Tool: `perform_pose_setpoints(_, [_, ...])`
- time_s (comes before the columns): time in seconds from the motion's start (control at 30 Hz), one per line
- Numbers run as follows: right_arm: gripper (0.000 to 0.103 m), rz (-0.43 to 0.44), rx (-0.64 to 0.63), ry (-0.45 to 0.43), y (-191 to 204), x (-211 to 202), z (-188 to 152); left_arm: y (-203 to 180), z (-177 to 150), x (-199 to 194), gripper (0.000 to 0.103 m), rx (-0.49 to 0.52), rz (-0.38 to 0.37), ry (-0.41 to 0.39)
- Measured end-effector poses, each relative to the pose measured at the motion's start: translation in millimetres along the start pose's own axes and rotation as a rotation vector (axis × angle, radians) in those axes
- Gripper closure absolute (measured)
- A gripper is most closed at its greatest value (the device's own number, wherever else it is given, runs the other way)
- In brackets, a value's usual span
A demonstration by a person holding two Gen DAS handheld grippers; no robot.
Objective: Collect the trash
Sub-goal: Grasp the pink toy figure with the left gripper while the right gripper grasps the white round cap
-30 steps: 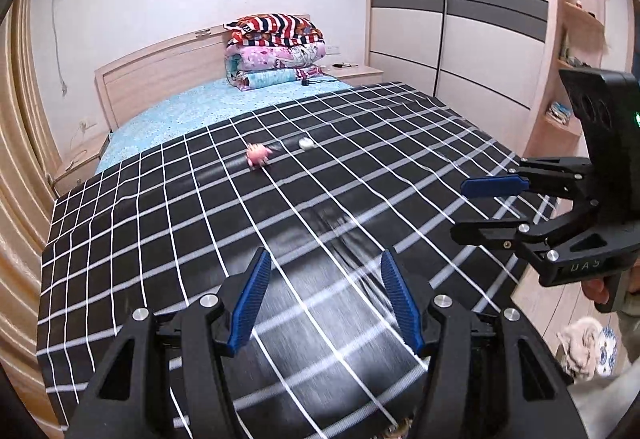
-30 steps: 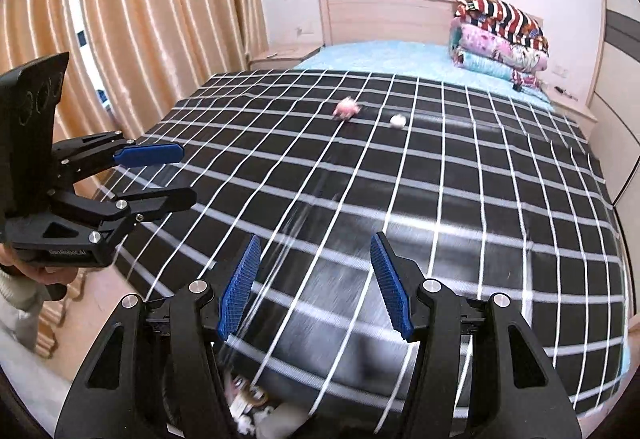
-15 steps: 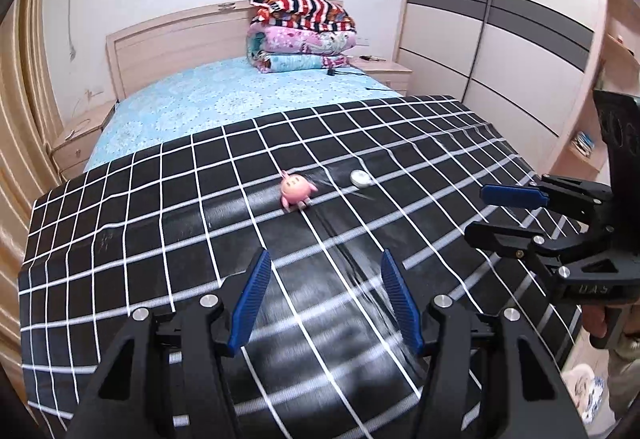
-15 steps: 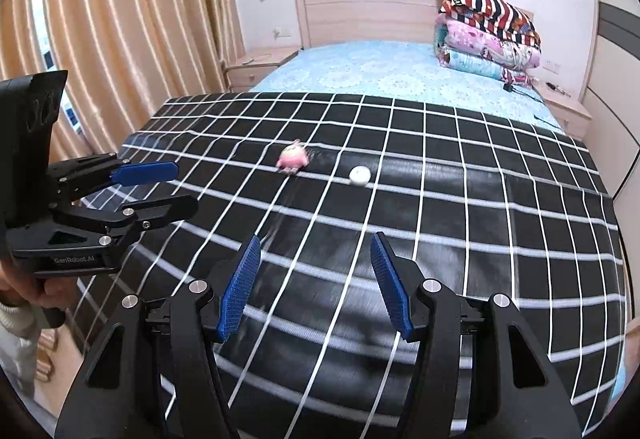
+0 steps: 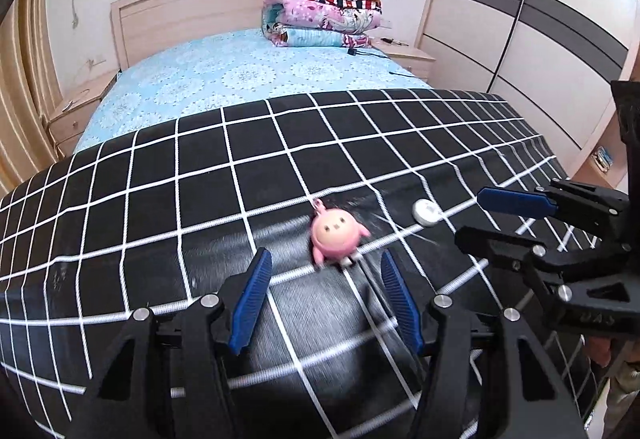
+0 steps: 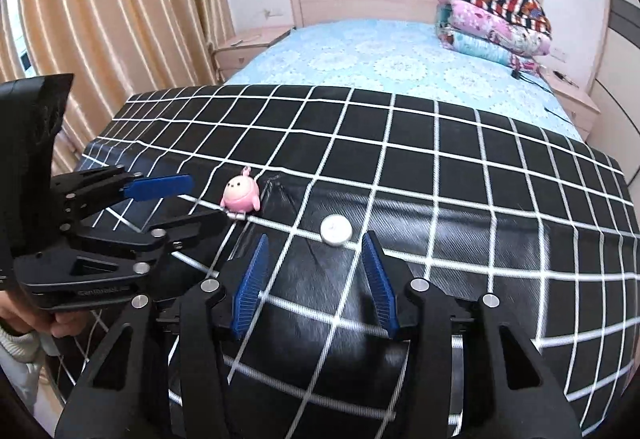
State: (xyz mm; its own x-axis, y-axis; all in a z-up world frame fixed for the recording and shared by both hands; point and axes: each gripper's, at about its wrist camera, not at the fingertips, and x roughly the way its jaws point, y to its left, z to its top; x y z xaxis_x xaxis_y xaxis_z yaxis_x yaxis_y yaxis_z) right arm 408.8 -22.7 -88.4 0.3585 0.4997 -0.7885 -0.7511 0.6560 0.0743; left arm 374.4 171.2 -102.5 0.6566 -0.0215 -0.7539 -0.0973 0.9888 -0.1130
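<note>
Pink toy [image 5: 336,237] lying face-up, loop pointing toward headboard, white disc [image 5: 426,212] beside, both grippers wide, empty.

A toy figure [image 5: 336,237] and a small round disc [image 5: 425,212] lie side by side, apart, on a bed [image 5: 200,175]; folded blankets [image 5: 324,13] stacked behind against the headboard [image 5: 180,15].

I see a black bedcover with a white grid [image 5: 200,175] over a pale blue floral sheet [image 5: 248,71]. The round plastic toy [image 5: 336,237] is pink, the small disc [image 5: 426,212] white, and the folded blankets [image 5: 324,11] striped and pink.
</note>
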Motion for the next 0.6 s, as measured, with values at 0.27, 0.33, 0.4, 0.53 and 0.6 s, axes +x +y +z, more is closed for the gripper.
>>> perform_pose_setpoints(0.27, [0.060, -0.021, 0.001, 0.048, -5, 26, 4, 4, 7, 19, 0.059, 0.011, -0.019, 0.023])
perform_pose_setpoints(0.33, [0.060, -0.025, -0.004, 0.051, -4, 29, 2, 1, 8, 20, 0.064, 0.028, -0.023, 0.026])
perform_pose_setpoints(0.4, [0.061, -0.032, -0.010, 0.044, -4, 32, 2, 2, 9, 21, 0.071, 0.032, -0.031, 0.029])
perform_pose_setpoints(0.53, [0.081, -0.082, -0.027, 0.025, -3, 32, 2, 4, 9, 21, 0.074, 0.025, -0.036, 0.028])
perform_pose_setpoints(0.6, [0.082, -0.091, -0.025, 0.019, -5, 32, 1, 4, 8, 20, 0.075, 0.023, -0.037, 0.027])
